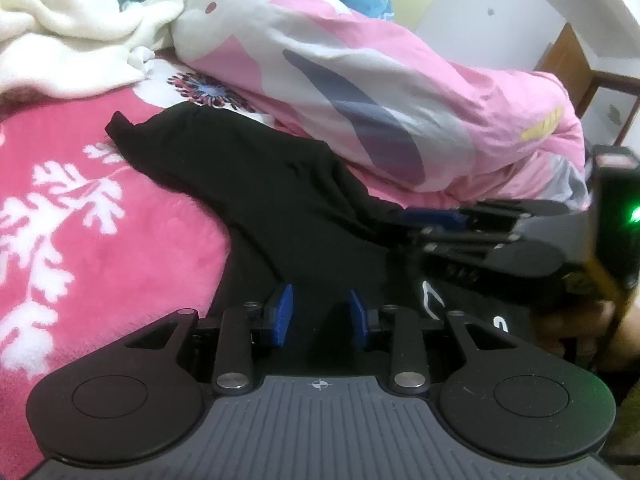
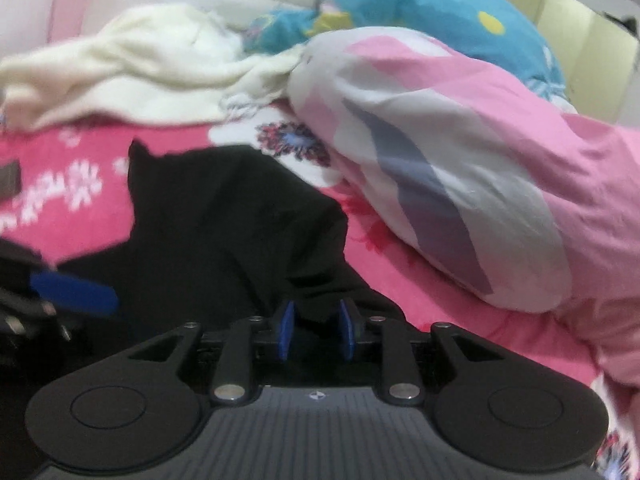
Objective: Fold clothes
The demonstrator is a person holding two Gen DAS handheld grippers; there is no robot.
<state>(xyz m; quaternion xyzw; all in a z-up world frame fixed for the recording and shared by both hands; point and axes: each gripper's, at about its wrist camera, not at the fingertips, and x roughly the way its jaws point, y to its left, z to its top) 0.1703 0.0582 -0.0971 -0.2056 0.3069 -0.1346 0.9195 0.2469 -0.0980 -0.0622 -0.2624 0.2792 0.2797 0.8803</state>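
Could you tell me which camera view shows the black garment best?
The left wrist view: there the black garment lies sharp from its far corner to the near end with white print, on the pink floral blanket. The right wrist view shows it blurrier, its near part hidden behind the tool body.

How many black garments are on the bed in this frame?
1. The black garment lies on the pink blanket, beside the pink-and-grey duvet, reaching to both hand-held grippers. More clothes could be hidden under the bedding.
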